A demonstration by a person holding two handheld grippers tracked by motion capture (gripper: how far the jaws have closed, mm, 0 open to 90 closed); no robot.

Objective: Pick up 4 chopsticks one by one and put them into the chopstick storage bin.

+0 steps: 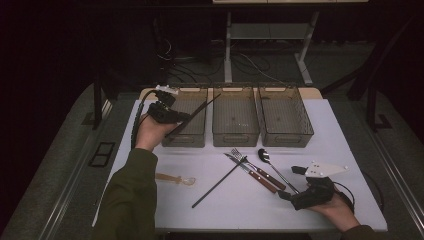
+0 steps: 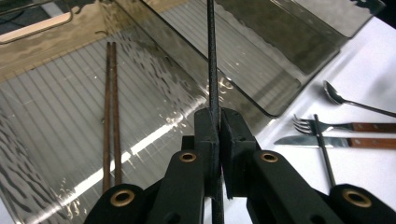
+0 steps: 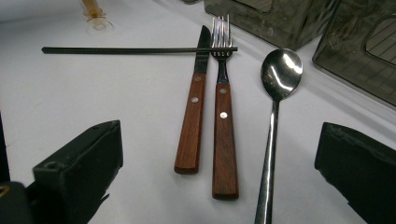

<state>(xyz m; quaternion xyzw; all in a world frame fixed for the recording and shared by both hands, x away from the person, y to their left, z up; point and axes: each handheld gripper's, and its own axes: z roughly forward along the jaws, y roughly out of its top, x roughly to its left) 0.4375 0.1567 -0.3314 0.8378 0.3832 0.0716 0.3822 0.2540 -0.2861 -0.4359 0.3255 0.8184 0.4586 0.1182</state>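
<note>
High view had the left gripper [image 1: 172,116] clamped on a black chopstick [image 1: 196,113], held slanting over the leftmost bin [image 1: 192,137] at the far left. Near right, the right gripper [image 1: 295,186] stood wide, holding nothing.

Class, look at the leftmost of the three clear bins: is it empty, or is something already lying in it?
Not empty. The leftmost bin holds two brown chopsticks, lying side by side on its ribbed floor.

Fingers [image 2: 219,135] clamp black chopstick [image 2: 211,56] over bin [image 2: 56,116]
</note>
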